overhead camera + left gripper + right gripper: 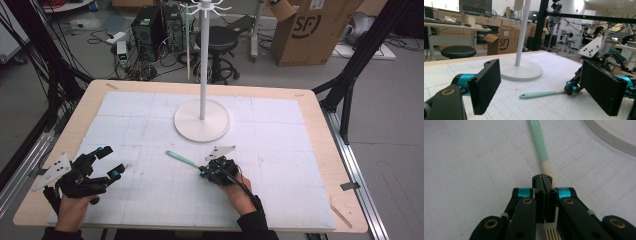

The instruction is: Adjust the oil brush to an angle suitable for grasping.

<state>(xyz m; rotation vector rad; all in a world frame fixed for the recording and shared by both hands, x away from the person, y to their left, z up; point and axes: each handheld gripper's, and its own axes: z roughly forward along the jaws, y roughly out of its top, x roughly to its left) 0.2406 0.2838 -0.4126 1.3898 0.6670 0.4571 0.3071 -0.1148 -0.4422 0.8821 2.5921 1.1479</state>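
One long thin spatula [182, 159] lying flat on table [310, 107], near white stand base [202, 121]. Looking light, stiff, smooth. Right gripper [204, 171] pinching wooden neck; good spot. Left gripper [111, 161] resting wide apart, holding nothing.

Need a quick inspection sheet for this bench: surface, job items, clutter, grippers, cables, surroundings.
Surface: wooden table under a white gridded mat, faint scuffs.
Job's things: mint-handled tool with a pale wooden stretch lies flat on the mat, near the white stand; its working end cannot be made out.
Clutter: nothing seen.
Grippers: right gripper shut on the tool's wooden part; left gripper open, nothing between its jaws, apart from the tool.
Cables: black cable trails from the right gripper over the hand; loose wiring on the floor behind.
Surroundings: stool, cardboard box, computer towers, black frame legs.
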